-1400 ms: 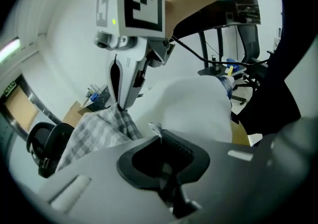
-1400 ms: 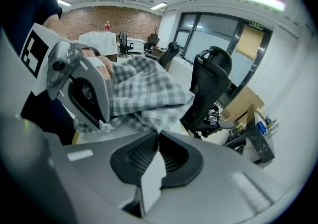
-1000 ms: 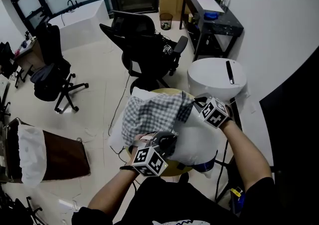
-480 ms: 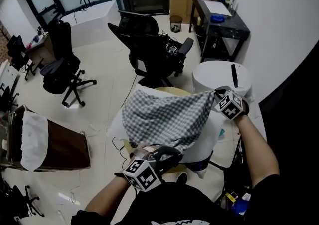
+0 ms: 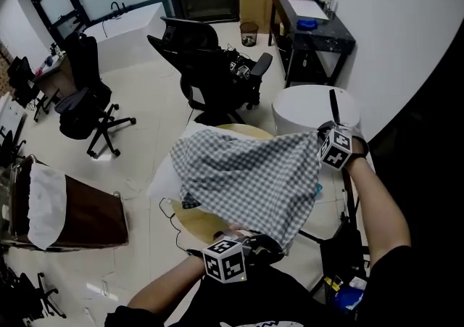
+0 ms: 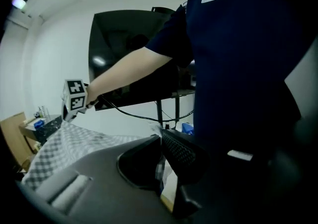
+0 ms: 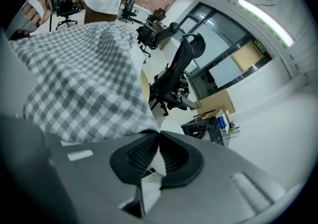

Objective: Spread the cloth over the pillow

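Checked cloth (image 5: 250, 173) in head view stretched above white pillow (image 5: 161, 177) on round wooden table (image 5: 194, 222), between left gripper (image 5: 246, 244) and right gripper (image 5: 320, 135), left gripper view: jaws clamped on cloth corner, right gripper view: jaws pinching cloth edge.

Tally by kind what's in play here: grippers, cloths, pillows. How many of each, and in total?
Grippers: 2 (left gripper, right gripper, each shut on a cloth corner)
Checked cloth: 1
Pillow: 1, mostly covered
Total: 4
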`<state>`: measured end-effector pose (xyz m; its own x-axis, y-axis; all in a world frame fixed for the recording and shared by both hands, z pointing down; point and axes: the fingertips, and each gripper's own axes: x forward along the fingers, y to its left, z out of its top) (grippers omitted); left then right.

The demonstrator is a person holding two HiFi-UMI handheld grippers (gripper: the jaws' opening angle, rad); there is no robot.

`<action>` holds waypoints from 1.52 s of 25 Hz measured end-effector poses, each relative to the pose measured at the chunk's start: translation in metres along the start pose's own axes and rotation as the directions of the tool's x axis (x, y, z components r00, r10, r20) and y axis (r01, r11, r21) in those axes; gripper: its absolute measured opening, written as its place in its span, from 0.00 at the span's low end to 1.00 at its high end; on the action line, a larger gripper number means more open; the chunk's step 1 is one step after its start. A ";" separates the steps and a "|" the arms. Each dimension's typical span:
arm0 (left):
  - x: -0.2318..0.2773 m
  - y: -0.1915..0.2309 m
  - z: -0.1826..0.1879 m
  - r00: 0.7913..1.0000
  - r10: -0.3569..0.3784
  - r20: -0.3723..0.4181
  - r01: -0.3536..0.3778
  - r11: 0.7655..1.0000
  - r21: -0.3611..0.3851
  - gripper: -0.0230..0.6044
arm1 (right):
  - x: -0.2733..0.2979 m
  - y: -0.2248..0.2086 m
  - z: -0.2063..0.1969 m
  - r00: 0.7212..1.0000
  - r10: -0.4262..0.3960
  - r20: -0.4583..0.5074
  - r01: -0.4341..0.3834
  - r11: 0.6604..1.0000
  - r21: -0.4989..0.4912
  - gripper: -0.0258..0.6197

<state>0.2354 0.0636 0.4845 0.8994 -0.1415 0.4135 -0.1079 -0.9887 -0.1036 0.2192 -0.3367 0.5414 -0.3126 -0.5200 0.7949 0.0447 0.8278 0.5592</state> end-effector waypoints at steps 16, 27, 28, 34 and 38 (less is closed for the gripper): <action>0.112 -0.029 -0.088 0.928 -0.280 -0.244 0.270 0.960 -0.077 0.05 | 0.064 0.089 -0.043 0.986 0.118 -0.119 -0.123 0.992 -0.030 0.08; 0.061 0.033 -0.045 0.979 -0.086 -0.187 0.091 0.996 0.015 0.20 | 0.044 0.092 -0.042 0.966 0.211 0.149 -0.253 0.886 0.388 0.28; 0.051 0.050 -0.036 0.983 -0.031 -0.179 0.039 0.998 0.041 0.20 | 0.039 0.086 -0.047 0.965 0.189 0.179 -0.252 0.854 0.455 0.28; -0.003 0.174 -0.013 0.936 0.262 -0.235 -0.226 0.959 0.169 0.20 | 0.036 0.085 -0.071 0.954 0.142 0.265 -0.286 0.702 0.652 0.28; -0.012 0.251 -0.038 0.875 0.298 -0.382 -0.238 0.951 0.198 0.20 | 0.041 0.103 -0.076 0.943 0.130 0.307 -0.317 0.631 0.708 0.30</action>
<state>0.1818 -0.1847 0.4880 0.5930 -0.4374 0.6761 -0.2331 -0.8969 -0.3758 0.2829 -0.2887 0.6488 -0.5800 -0.3183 0.7499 -0.5442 0.8363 -0.0660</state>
